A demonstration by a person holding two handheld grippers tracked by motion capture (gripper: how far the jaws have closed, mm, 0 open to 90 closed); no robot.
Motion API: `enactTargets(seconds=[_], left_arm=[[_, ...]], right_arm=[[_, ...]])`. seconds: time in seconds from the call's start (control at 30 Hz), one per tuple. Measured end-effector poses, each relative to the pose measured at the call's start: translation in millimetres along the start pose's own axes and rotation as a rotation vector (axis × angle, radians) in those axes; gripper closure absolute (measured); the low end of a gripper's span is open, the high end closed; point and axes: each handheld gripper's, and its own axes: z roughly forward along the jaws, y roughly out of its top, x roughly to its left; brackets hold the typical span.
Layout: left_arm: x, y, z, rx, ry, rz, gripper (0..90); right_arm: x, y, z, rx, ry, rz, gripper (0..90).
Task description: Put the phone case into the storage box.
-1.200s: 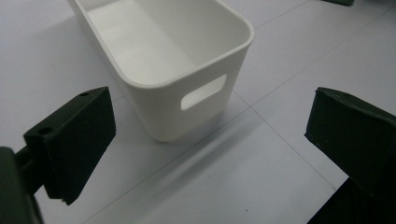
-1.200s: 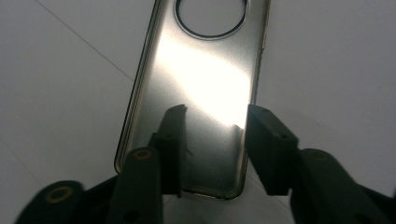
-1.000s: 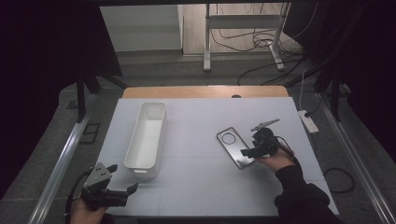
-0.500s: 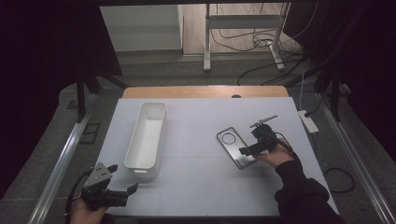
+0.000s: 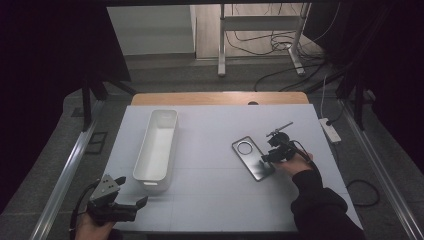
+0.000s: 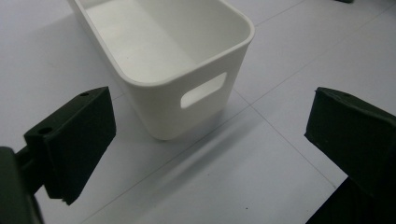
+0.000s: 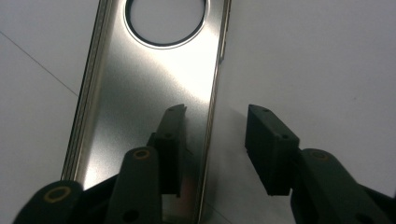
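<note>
Right gripper at lower centre of frame: jaws just closing, straddling long edge of metal plate lying flat on desk, not yet pinching. Left gripper: jaws wide, empty, facing white bin.

No readable text or labels, seemingly, anywhere.

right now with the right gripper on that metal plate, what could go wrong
The right gripper straddles only the long edge of the flat metal plate; its jaws have just been closing with a gap still showing, so it may skid off. The plate lies flush on the table, so a pad could scrape the table. The white bin sits far off, so a weak grip may drop it.
</note>
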Motion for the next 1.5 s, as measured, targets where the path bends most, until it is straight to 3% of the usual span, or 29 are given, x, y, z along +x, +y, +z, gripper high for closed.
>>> enactTargets(seconds=[0.17, 0.27, 0.43, 0.53, 0.63, 0.87, 1.33, 1.5], left_arm=[[-0.4, 0.2, 0.3, 0.003, 0.001, 0.004, 2.5], [-0.8, 0.2, 0.3, 0.004, 0.007, 0.004, 2.4], [-1.1, 0.4, 0.1, 0.006, 0.023, 0.0, 2.5], [1.7, 0.1, 0.0, 0.0, 0.004, -0.021, 3.7], [4.5, -0.2, -0.5, -0.007, -0.022, -0.039, 5.7], [3.9, 0.9, 0.6, 0.008, -0.006, -0.041, 0.9], [-3.5, 10.0, 1.8, -0.023, -0.028, 0.002, 0.0], [-9.9, 18.7, 2.6, -0.056, -0.06, 0.002, 0.0]], right_arm=[[-2.0, -0.6, 3.6, 0.021, 0.035, 0.007, 78.9], [-4.4, -1.4, 3.4, 0.022, 0.058, 0.062, 86.3], [-8.0, -2.7, 3.3, 0.018, 0.078, 0.11, 87.9], [-7.8, -3.0, 3.3, 0.015, 0.079, 0.116, 88.2], [-6.1, -3.6, 2.6, 0.012, 0.068, 0.104, 88.3], [1.4, -2.7, -7.4, -0.036, 0.015, 0.058, 88.4], [10.5, -6.0, -26.7, -0.111, 0.006, 0.026, 88.4], [11.7, -7.7, -33.4, -0.134, 0.004, 0.025, 88.4]])
